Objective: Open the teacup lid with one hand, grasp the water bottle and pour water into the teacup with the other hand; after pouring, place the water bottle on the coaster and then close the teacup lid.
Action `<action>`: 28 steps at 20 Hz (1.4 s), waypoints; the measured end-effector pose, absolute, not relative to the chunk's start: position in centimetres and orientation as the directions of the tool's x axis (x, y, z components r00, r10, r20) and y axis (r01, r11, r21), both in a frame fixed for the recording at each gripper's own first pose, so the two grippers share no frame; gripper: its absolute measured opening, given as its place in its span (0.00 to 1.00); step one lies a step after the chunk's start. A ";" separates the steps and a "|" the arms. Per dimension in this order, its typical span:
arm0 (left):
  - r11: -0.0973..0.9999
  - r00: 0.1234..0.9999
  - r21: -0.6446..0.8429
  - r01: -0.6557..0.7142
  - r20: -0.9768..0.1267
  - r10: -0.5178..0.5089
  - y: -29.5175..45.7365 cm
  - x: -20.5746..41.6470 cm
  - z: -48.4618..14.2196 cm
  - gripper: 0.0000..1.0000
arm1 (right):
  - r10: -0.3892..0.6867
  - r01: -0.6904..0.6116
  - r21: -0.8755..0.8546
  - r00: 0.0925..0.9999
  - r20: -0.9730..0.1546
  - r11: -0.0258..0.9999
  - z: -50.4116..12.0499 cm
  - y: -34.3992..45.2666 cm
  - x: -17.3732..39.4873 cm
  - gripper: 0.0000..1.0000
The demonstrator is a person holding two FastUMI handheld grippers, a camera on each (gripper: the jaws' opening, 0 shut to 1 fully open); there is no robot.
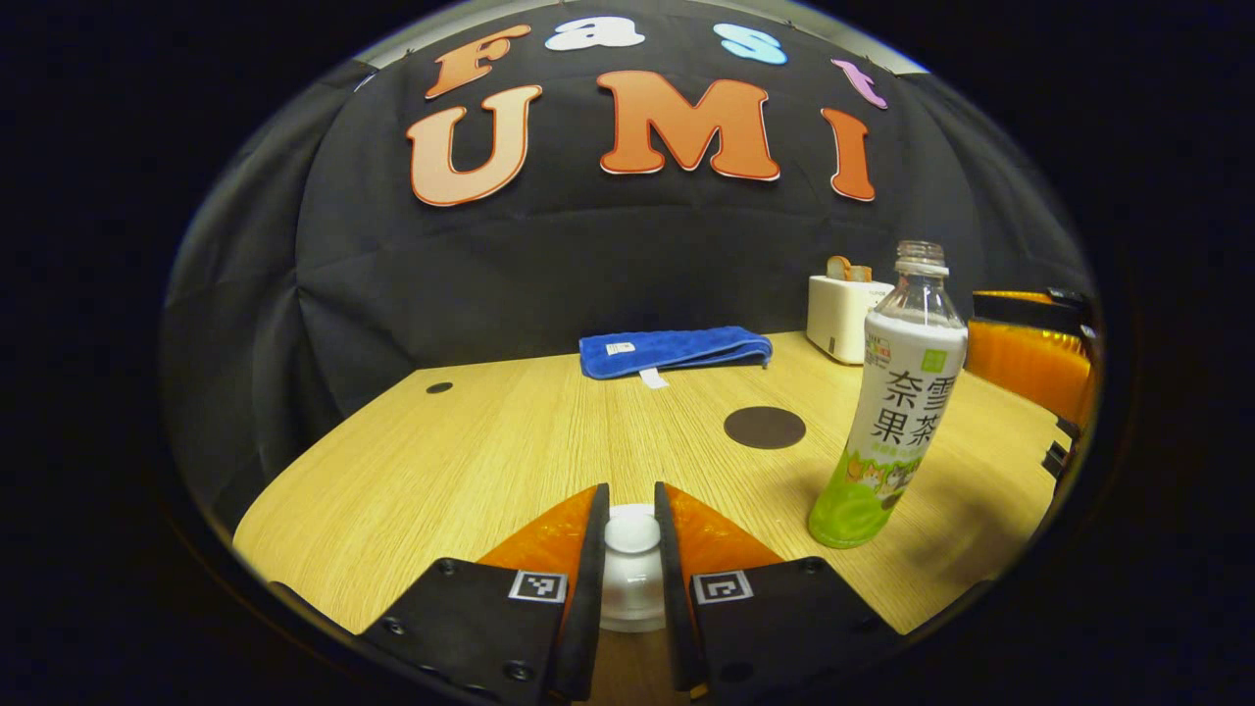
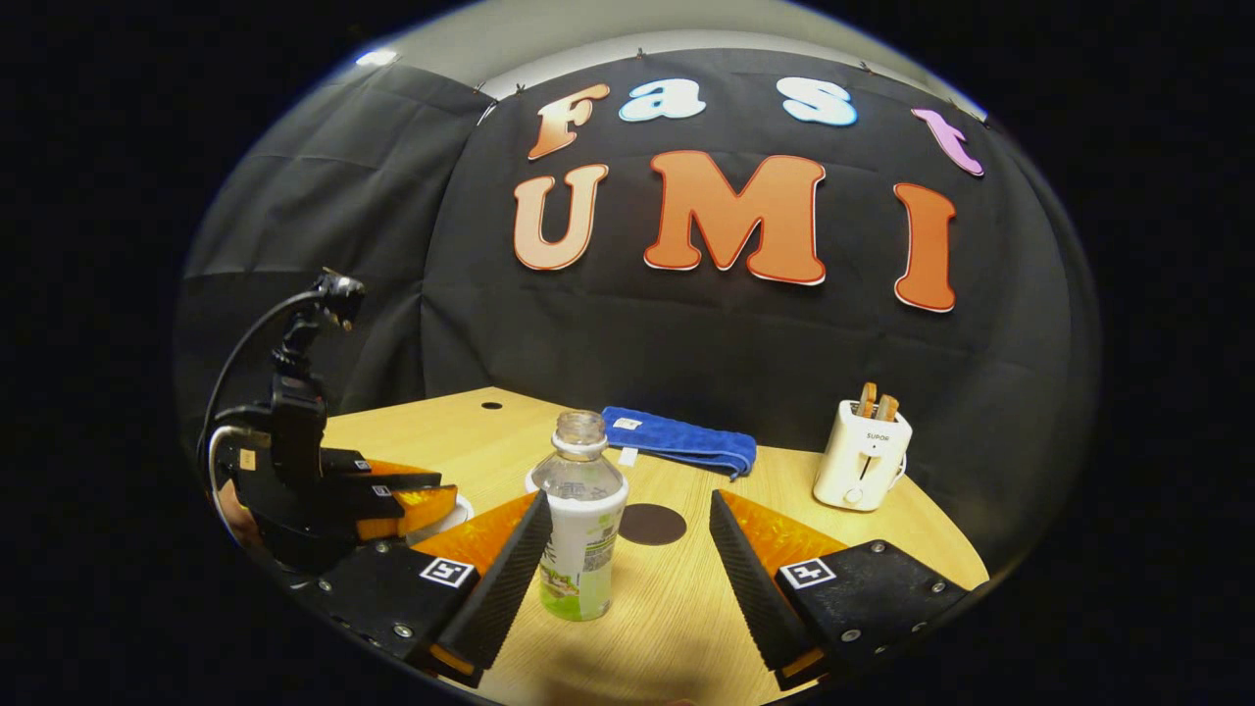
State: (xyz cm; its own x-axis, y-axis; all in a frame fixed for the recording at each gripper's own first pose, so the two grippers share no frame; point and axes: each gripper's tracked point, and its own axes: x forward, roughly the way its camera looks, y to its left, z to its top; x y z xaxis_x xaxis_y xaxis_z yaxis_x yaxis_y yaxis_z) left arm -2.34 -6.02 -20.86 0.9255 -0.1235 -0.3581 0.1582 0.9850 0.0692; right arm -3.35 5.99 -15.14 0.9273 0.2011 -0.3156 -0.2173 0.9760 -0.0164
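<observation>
The white teacup lid (image 1: 632, 564) lies low in the left gripper view, its round knob (image 1: 632, 532) squeezed between both fingers of my left gripper (image 1: 630, 490), which is shut on it. An uncapped water bottle (image 1: 892, 412) with a white and green label stands upright on the table to that gripper's right. In the right gripper view the bottle (image 2: 583, 520) stands between the spread fingers of my right gripper (image 2: 627, 505), close to the left finger and well apart from the right one. A dark round coaster (image 1: 765, 428) (image 2: 652, 524) lies just beyond the bottle. The left gripper (image 2: 431, 510) sits at the left.
A folded blue towel (image 1: 677, 350) (image 2: 681, 441) lies at the back of the wooden table (image 1: 471, 451). A white toaster (image 1: 843, 314) (image 2: 863, 456) stands at the back right. A small dark hole (image 1: 439, 387) marks the table's far left.
</observation>
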 end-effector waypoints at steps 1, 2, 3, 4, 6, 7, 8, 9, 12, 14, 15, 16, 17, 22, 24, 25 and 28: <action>0.985 0.932 0.077 0.152 -0.343 -0.117 -5.8 -2.3 -20.3 0.33 | 0.207 -0.223 -0.013 0.922 -0.327 0.975 -15.6 6.3 -3.3 0.98; 0.986 0.938 0.086 0.146 -0.329 -0.110 -5.5 -2.2 -20.1 0.33 | 0.209 -0.226 -0.011 0.917 -0.341 0.974 -16.3 6.6 -3.3 0.98; 0.986 0.941 0.090 0.142 -0.321 -0.107 -5.4 -2.0 -19.7 0.33 | 0.211 -0.228 -0.008 0.911 -0.354 0.974 -16.9 6.8 -3.2 0.98; 0.986 0.944 0.090 0.139 -0.314 -0.104 -5.3 -1.9 -19.3 0.33 | 0.213 -0.231 -0.004 0.906 -0.366 0.973 -17.4 7.0 -3.2 0.98; 0.988 0.948 0.087 0.129 -0.303 -0.097 -4.8 -1.9 -18.8 0.32 | 0.220 -0.238 0.004 0.892 -0.394 0.971 -18.6 7.7 -3.0 0.98; 0.989 0.950 0.083 0.124 -0.299 -0.094 -4.6 -1.8 -18.5 0.33 | 0.222 -0.241 0.006 0.885 -0.410 0.971 -19.2 8.0 -2.8 0.98; 0.990 0.951 0.076 0.118 -0.294 -0.091 -4.2 -1.7 -18.2 0.33 | 0.228 -0.248 0.009 0.877 -0.423 0.969 -19.8 8.3 -2.7 0.97; 0.991 0.952 0.069 0.113 -0.292 -0.089 -4.0 -1.7 -18.0 0.33 | 0.231 -0.253 0.011 0.867 -0.442 0.968 -20.4 8.7 -2.6 0.97; 0.994 0.959 0.062 0.092 -0.275 -0.071 -2.6 -1.5 -17.2 0.32 | 0.230 -0.254 0.016 0.849 -0.476 0.967 -21.5 9.2 -2.4 0.94; 0.995 0.961 0.066 0.074 -0.272 -0.054 -1.5 -1.3 -17.0 0.32 | 0.232 -0.251 0.027 0.840 -0.490 0.968 -21.8 9.8 -2.0 0.89; 0.995 0.961 0.065 0.070 -0.274 -0.049 -1.0 -1.3 -16.9 0.33 | 0.234 -0.251 0.034 0.835 -0.499 0.967 -22.0 9.9 -1.8 0.85; 0.996 0.962 0.063 0.059 -0.271 -0.040 -0.4 -1.3 -16.8 0.33 | 0.237 -0.253 0.041 0.827 -0.509 0.967 -22.2 10.1 -1.8 0.83; 0.997 0.962 0.063 0.053 -0.272 -0.034 0.1 -1.3 -16.9 0.33 | 0.238 -0.251 0.047 0.823 -0.515 0.967 -22.2 10.4 -1.7 0.74; 0.997 0.963 0.073 0.016 -0.271 0.004 2.5 -1.7 -16.7 0.33 | 0.206 -0.261 -0.027 0.820 -0.534 0.965 -21.8 10.3 -1.0 0.60; 0.998 0.963 0.067 0.008 -0.268 0.010 3.2 -1.7 -16.7 0.33 | 0.179 -0.270 -0.103 0.833 -0.524 0.957 -21.2 10.1 -0.4 0.64; 0.998 0.965 0.064 0.002 -0.262 0.015 3.6 -1.9 -16.5 0.33 | 0.163 -0.272 -0.143 0.842 -0.515 0.952 -20.9 10.0 -0.1 0.64; 0.998 0.964 0.062 -0.023 -0.262 0.038 5.0 -2.0 -16.5 0.33 | 0.122 -0.284 -0.259 0.856 -0.502 0.923 -20.4 9.8 0.6 0.64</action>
